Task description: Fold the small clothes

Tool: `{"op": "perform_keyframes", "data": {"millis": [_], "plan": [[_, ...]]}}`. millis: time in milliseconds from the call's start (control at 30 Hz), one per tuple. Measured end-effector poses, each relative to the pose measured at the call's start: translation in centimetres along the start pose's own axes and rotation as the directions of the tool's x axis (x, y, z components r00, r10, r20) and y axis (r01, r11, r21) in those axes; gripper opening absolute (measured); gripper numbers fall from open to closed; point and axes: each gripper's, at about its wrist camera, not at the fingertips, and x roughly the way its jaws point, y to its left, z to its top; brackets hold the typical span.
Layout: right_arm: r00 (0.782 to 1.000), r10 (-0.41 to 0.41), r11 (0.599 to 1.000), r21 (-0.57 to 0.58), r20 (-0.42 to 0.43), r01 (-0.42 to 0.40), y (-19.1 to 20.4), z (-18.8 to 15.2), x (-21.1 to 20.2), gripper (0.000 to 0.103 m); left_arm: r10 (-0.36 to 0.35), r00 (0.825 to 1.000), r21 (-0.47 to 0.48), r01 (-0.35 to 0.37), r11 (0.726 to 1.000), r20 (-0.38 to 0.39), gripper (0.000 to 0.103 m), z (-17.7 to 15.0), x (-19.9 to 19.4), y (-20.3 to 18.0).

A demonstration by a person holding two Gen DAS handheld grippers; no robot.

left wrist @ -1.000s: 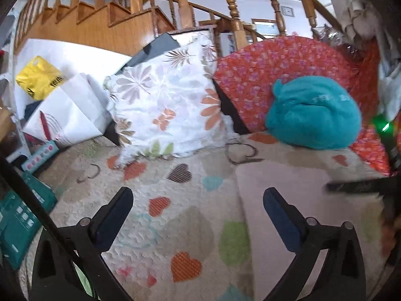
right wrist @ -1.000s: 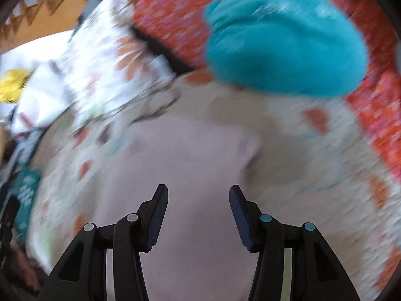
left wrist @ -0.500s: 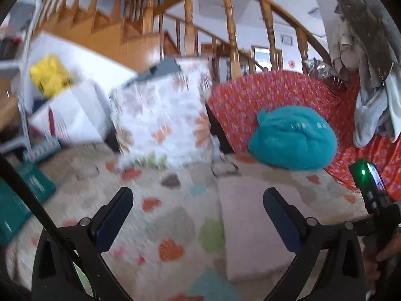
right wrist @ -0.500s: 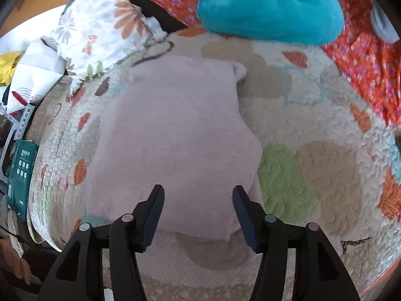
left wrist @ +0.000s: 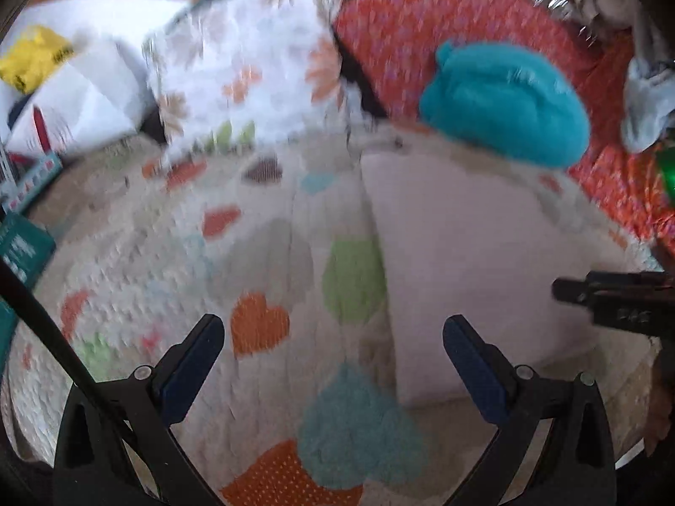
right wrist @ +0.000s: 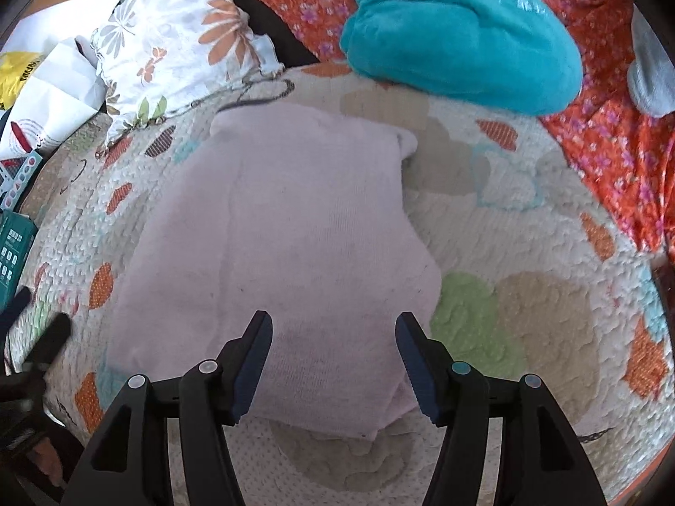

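Note:
A pale pink garment [right wrist: 287, 227] lies folded flat on a quilt with coloured hearts [right wrist: 527, 295]. My right gripper [right wrist: 333, 337] is open and empty, hovering over the garment's near edge. In the left wrist view the same garment [left wrist: 464, 253] lies to the right. My left gripper [left wrist: 333, 345] is open wide and empty over the quilt [left wrist: 253, 278], left of the garment. The right gripper's fingers [left wrist: 611, 295] reach in from the right edge there. The left wrist view is blurred.
A teal plush bundle [right wrist: 460, 29] lies behind the garment on a red floral cover [right wrist: 611, 135]. A floral pillow [right wrist: 177, 46] leans at the back left. White bags [left wrist: 84, 97] and a teal box [right wrist: 12, 244] sit at the left edge.
The left gripper tilted down and closer to the quilt, so the staircase left its view. The right gripper pulled back slightly, and now hovers over the garment's near edge.

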Motion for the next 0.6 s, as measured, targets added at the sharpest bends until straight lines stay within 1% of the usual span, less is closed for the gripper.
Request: {"op": "perform_keyframes", "data": {"millis": [100,233,467,600], "plan": [[1.0,-0.011,0.999,-0.031,0.003,0.011,0.5,-0.1,0.2,0.066,-0.016,0.997,-0.051,0.011,0.999,-0.082,0.103,-0.6,1.6,0.9],[0.999,-0.036,0.996,-0.086,0.02,0.037,1.5,-0.2,0.2,0.066,-0.027,0.991,-0.086,0.016,0.996,-0.131,0.103,-1.2,2.8,1.7],[0.998,-0.059,0.984,-0.164,0.03,0.064,2.9,-0.7,0.3,0.069,-0.033,0.988,-0.093,0.019,0.996,-0.148,0.103,-1.9,3.2,1.8],[0.994,-0.097,0.972,-0.211,0.055,0.106,3.5,-1.0,0.3,0.071,-0.05,0.986,-0.107,0.033,0.994,-0.157,0.103,-1.7,3.3,2.0]]}}
